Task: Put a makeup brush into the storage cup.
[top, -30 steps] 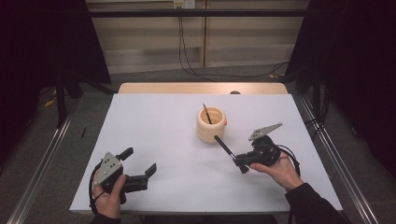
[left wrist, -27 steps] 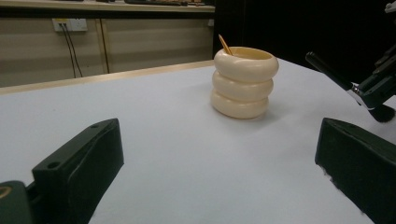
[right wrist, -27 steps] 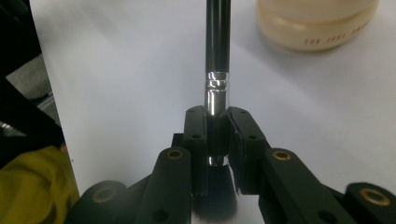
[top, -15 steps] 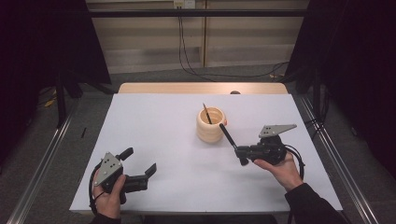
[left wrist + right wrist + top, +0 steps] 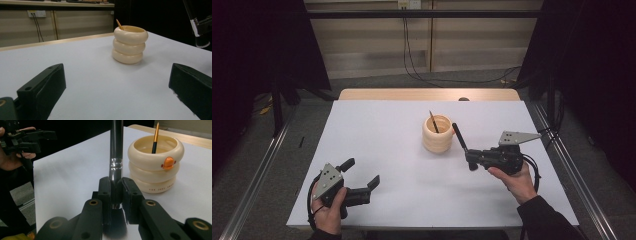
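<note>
Right gripper point(image 5: 116, 192) fingers point(image 5: 104, 192) clamped on a black makeup brush point(image 5: 460, 138), pads biting just below the silver ferrule, bristles hanging below the jaws, handle pointing up and away. Left gripper point(image 5: 362, 181) fingers point(image 5: 42, 87) wide apart, nothing between them.

Landmark: cream ringed holder point(image 5: 438, 133), upright mid-table point(image 5: 377, 130).
- Brush: just right of the holder, in the air, handle tip near the rim, not over the opening.
- Thin gold-tipped brush point(image 5: 433, 121) already stands inside the holder, leaning on the wall.
- Left gripper: well apart from the holder, down at the near-left, idle.

Progress, my read: one brush stowed, second picked up and brought close, so roughly past halfway. Left to do: carry it over the holder's mouth, tip it in, let go. Whether handle or bristles go in first, can't tell.
</note>
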The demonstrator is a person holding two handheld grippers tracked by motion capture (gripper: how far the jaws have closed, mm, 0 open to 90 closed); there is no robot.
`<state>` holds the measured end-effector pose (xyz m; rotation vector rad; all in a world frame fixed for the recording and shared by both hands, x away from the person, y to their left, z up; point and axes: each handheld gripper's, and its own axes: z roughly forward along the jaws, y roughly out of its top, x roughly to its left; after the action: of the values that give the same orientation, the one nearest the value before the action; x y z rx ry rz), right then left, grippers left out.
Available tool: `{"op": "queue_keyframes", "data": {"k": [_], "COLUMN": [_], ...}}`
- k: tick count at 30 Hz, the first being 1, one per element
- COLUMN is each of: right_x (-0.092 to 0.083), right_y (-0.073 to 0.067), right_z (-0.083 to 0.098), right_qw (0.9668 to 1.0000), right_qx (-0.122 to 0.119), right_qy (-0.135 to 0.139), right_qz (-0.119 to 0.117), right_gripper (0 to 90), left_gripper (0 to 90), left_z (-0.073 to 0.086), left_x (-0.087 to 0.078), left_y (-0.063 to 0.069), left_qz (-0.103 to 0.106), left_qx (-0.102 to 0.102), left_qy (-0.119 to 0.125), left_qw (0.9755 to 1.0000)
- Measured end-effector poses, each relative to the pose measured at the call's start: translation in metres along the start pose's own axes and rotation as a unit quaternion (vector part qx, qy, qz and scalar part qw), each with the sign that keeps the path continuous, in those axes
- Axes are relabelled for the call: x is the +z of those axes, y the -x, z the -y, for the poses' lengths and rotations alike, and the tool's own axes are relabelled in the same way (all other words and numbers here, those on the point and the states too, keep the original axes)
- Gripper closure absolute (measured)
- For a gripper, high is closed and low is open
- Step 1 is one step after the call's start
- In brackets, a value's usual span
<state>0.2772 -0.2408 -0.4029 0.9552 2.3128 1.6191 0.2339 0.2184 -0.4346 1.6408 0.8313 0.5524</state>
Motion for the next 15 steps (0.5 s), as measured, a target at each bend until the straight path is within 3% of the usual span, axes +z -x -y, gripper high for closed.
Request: {"op": "queue_keyframes", "data": {"k": [7,15], "right_x": [0.008,0.019], "right_y": [-0.004,-0.013], "right_z": [-0.009,-0.027], "right_qw": [0.9998,0.9988], "right_qx": [-0.006,-0.027], "right_qy": [0.010,0.012], "right_qz": [-0.017,-0.040], "right_gripper": [78.2,78.2], "left_gripper": [0.6,0.7], "left_z": [-0.001,-0.001], "left_x": [0.001,0.001], "left_y": [0.005,0.004], "left_qz": [0.000,0.004], "left_qx": [0.018,0.007], "left_qy": [-0.003,0.000], "left_qw": [0.9998,1.0000]}}
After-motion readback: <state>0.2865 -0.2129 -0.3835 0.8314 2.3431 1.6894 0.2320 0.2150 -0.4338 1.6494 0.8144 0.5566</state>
